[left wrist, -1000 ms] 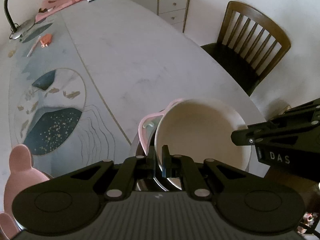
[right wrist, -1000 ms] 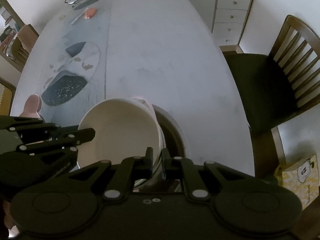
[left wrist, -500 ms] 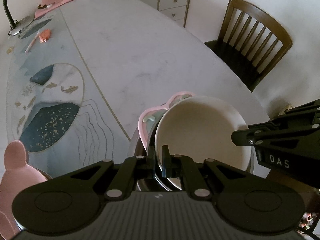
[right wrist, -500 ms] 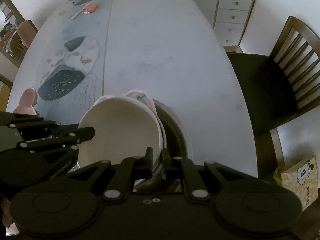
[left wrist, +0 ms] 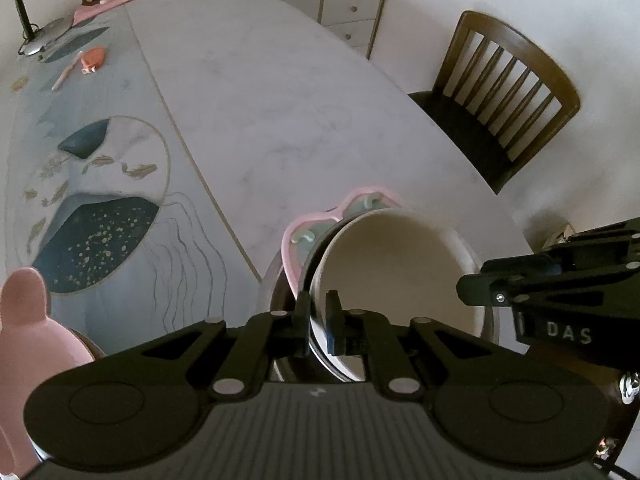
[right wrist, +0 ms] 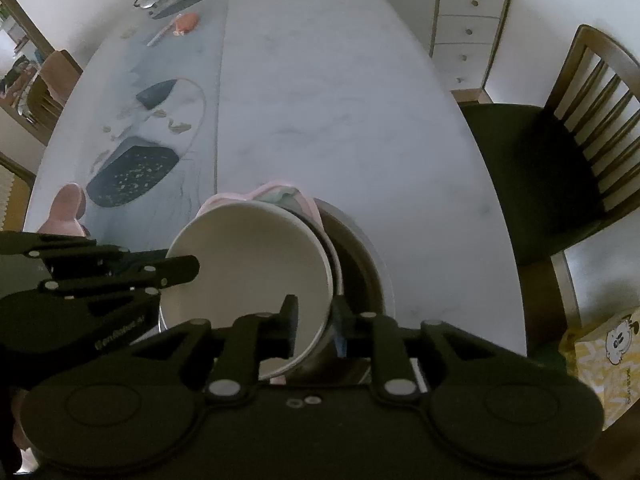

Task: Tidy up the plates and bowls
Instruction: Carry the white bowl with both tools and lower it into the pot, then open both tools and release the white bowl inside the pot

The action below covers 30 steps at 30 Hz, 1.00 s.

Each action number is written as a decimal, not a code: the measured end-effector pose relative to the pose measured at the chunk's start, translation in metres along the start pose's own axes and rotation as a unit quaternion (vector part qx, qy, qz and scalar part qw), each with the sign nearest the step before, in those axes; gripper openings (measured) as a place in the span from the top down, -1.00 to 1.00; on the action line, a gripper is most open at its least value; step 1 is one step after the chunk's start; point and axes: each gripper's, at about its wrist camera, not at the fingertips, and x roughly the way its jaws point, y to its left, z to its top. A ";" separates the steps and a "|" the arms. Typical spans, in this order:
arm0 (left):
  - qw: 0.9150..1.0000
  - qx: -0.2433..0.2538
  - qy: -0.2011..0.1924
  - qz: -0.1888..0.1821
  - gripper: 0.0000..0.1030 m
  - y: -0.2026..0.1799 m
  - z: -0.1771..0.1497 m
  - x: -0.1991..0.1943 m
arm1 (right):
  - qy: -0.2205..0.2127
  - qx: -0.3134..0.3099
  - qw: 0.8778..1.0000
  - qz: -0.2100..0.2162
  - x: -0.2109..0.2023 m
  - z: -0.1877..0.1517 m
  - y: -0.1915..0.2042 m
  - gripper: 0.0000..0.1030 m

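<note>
Now, on the marble table (left wrist: 280, 92), a white bowl (left wrist: 400, 272) sits tilted inside a larger dark bowl (right wrist: 360, 272) over a pink plate (left wrist: 296, 236), the left gripper (left wrist: 319, 312) pinching its rim, the right gripper (right wrist: 316, 320) just opening, rim between its jaws.

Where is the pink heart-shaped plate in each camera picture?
Left wrist view: the pink heart-shaped plate peeks out just below the middle, behind the white bowl.
Right wrist view: the plate shows near the middle, behind the bowl's far rim.
Shared landmark: the wooden chair, at the right in both.
</note>
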 end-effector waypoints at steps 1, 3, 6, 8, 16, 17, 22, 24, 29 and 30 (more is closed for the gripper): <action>1.000 -0.001 0.000 0.000 0.86 0.001 -0.001 -0.001 | -0.002 0.000 1.000 0.002 -0.002 -0.001 0.000 0.57; 1.000 -0.006 -0.002 -0.005 0.86 0.003 -0.002 -0.004 | -0.007 0.001 1.000 0.005 -0.005 -0.002 -0.001 0.53; 1.000 -0.007 -0.011 -0.010 0.86 0.005 -0.003 -0.011 | -0.017 0.001 1.000 0.011 -0.012 -0.004 -0.002 0.47; 1.000 -0.005 -0.017 -0.011 0.86 0.006 -0.004 -0.016 | -0.023 -0.001 1.000 0.014 -0.016 -0.005 -0.002 0.44; 0.999 -0.001 -0.034 -0.017 0.86 0.009 -0.011 -0.036 | -0.046 -0.005 0.999 0.024 -0.034 -0.010 -0.001 0.29; 0.999 -0.001 -0.037 -0.018 0.86 0.010 -0.012 -0.038 | -0.049 -0.005 0.998 0.025 -0.036 -0.011 -0.002 0.26; 0.998 -0.006 -0.049 -0.025 0.85 0.012 -0.017 -0.050 | -0.064 -0.006 0.998 0.020 -0.047 -0.017 -0.005 0.04; 0.998 -0.004 -0.056 -0.023 0.83 0.011 -0.019 -0.054 | -0.071 -0.006 0.997 0.019 -0.051 -0.019 -0.006 -0.05; 0.998 -0.007 -0.065 -0.019 0.81 0.008 -0.023 -0.061 | -0.082 -0.014 0.996 0.022 -0.058 -0.022 -0.010 -0.23; 0.998 -0.008 -0.067 -0.018 0.81 0.008 -0.024 -0.061 | -0.085 -0.017 0.996 0.023 -0.060 -0.023 -0.011 -0.25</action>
